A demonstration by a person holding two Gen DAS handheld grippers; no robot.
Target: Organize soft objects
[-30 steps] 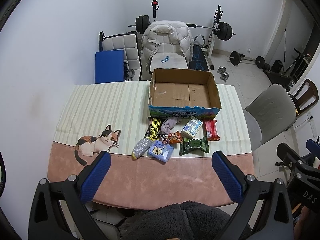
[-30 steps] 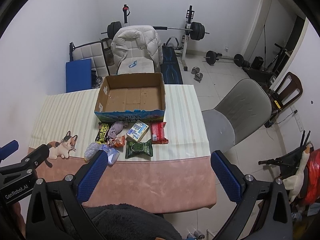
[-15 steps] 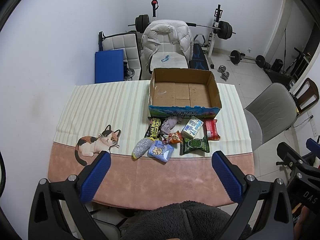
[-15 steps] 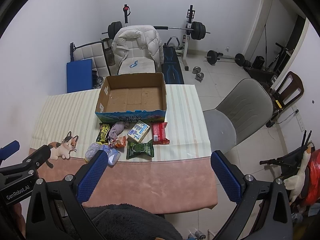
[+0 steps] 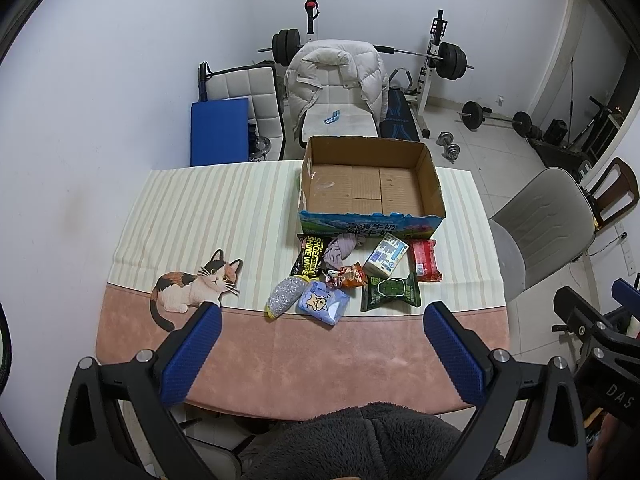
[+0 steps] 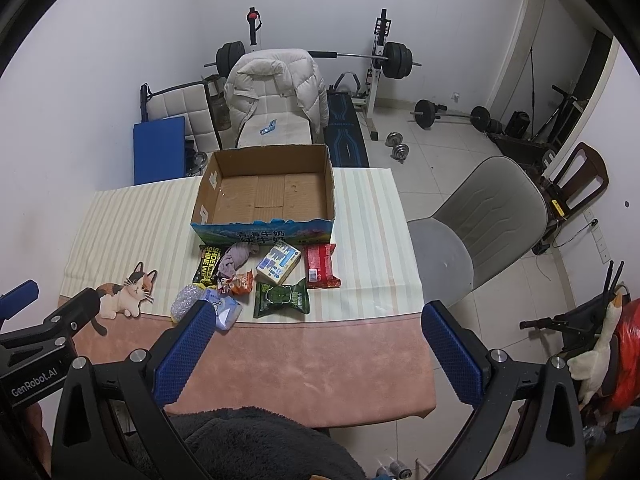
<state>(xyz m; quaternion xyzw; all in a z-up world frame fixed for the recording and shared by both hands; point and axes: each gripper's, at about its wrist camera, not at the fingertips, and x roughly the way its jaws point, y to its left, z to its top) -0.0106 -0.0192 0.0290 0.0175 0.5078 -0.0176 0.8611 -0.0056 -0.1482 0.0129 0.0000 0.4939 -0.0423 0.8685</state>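
An open, empty cardboard box point(image 5: 370, 194) point(image 6: 266, 196) stands on the table. In front of it lies a cluster of soft packets: a black shoe-wipe pack point(image 5: 310, 258), a grey cloth point(image 5: 340, 248), a white-blue carton point(image 5: 386, 258), a red packet point(image 5: 426, 260), a green packet point(image 5: 390, 292), an orange snack point(image 5: 352, 276), a silver pouch point(image 5: 284, 296) and a blue tissue pack point(image 5: 322, 304). My left gripper point(image 5: 320, 344) and right gripper point(image 6: 316, 340) are open and empty, held above the table's near edge, apart from the packets.
The table point(image 5: 320, 360) has a striped cloth with a cat picture point(image 5: 196, 288). A grey chair point(image 6: 480, 232) stands at its right. A chair with a white jacket point(image 5: 336, 80), a blue mat point(image 5: 218, 132) and barbell gear point(image 6: 392, 60) are behind.
Both views have shifted very slightly; the packets and box have not moved. Both grippers stay open.
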